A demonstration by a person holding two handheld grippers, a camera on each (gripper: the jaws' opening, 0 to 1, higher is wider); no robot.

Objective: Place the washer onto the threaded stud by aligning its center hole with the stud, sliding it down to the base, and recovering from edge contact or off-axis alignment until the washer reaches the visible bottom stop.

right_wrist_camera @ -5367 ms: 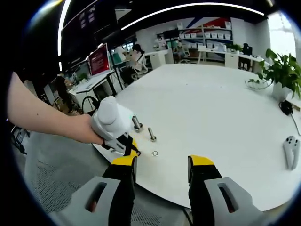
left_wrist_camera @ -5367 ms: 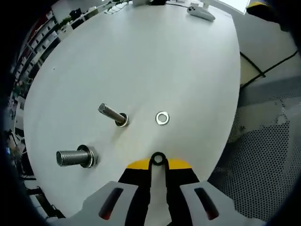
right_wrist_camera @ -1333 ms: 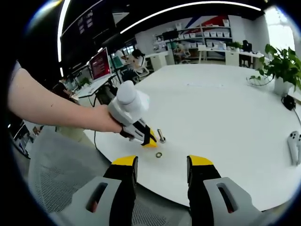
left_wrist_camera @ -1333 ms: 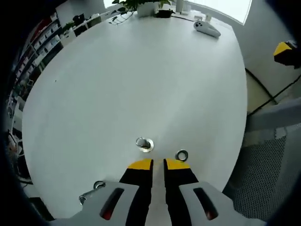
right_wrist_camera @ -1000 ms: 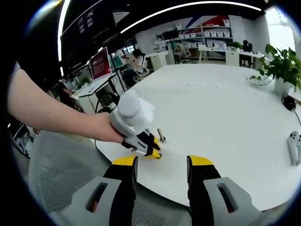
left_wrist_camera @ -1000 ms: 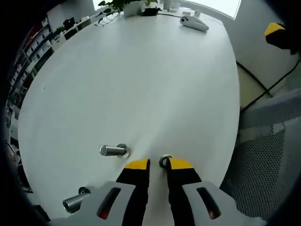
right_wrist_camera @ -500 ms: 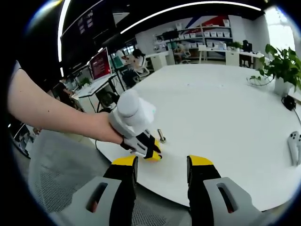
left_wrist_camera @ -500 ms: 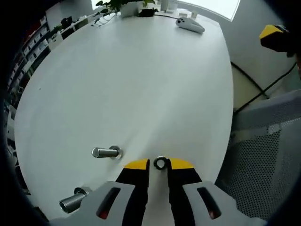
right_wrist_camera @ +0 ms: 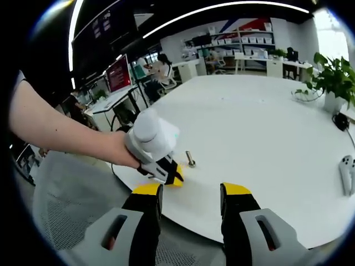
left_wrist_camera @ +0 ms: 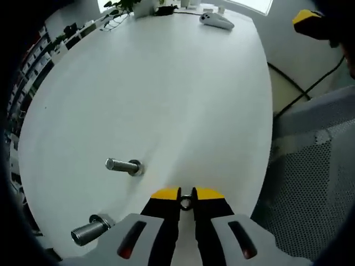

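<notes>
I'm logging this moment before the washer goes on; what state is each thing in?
washer: pinched between the left gripper's jaws, not yet on a stud.
left gripper: shut on the washer.
right gripper: open, holding nothing.
thin stud: standing on the table, bare.
thick stud: standing near the table edge, bare.

Left gripper view: washer point(left_wrist_camera: 186, 203) held betw. the tips of left gripper point(left_wrist_camera: 186, 195), above table point(left_wrist_camera: 166, 83) nr its edge; thin stud point(left_wrist_camera: 123, 165) seen up-left of the tips, thick stud point(left_wrist_camera: 87, 233) nearer the view's bottom-left, controller point(left_wrist_camera: 216, 21) at far end of table. Right gripper view: left gripper point(right_wrist_camera: 173, 176) found just left of thin stud point(right_wrist_camera: 190, 160), w/ right gripper point(right_wrist_camera: 189, 195) set well apart, off the table point(right_wrist_camera: 260, 127) edge. Plant point(right_wrist_camera: 331, 83) and controller point(right_wrist_camera: 348, 173) placed at table's right side.
</notes>
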